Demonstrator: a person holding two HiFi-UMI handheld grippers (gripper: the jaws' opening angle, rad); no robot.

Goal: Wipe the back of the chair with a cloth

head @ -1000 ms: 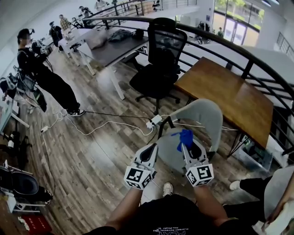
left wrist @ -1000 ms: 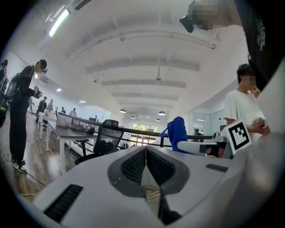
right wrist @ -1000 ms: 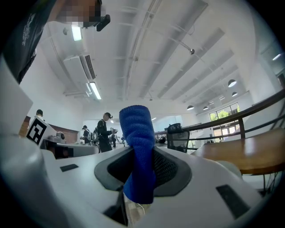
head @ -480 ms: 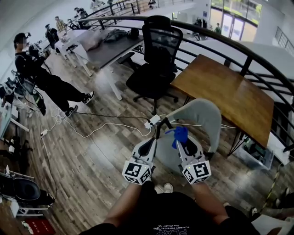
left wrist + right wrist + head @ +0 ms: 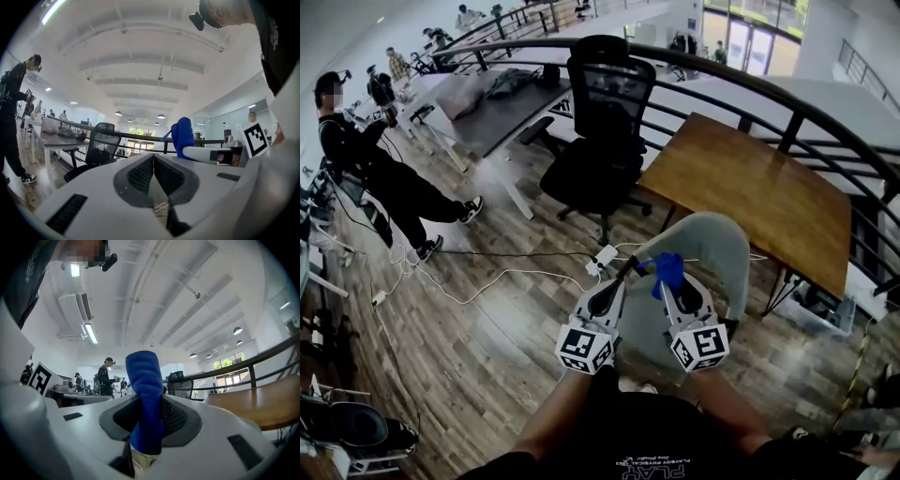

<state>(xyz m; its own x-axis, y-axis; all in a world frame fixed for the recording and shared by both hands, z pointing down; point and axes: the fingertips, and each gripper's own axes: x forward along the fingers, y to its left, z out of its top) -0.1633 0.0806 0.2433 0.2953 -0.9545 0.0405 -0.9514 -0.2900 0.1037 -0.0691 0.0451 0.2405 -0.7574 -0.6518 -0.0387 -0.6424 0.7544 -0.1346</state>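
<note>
A grey shell chair [image 5: 712, 248] stands just in front of me, its curved back toward the wooden table. My right gripper [image 5: 671, 279] is shut on a blue cloth [image 5: 668, 272], which sticks up between its jaws [image 5: 146, 399] and hangs over the chair's near side. My left gripper [image 5: 623, 276] is shut with nothing in it, held beside the right one at the chair's left edge. In the left gripper view the jaws [image 5: 153, 168] meet, and the blue cloth [image 5: 183, 133] shows to the right.
A wooden table [image 5: 750, 192] stands behind the chair, against a black curved railing [image 5: 825, 112]. A black office chair [image 5: 598, 131] and a grey desk [image 5: 492, 103] are farther back. White cables and a power strip [image 5: 602, 257] lie on the wood floor. A person [image 5: 370, 159] stands at left.
Both grippers have stayed together over the chair while my view shifted; the cloth stays gripped. The person at left has stepped a little.
</note>
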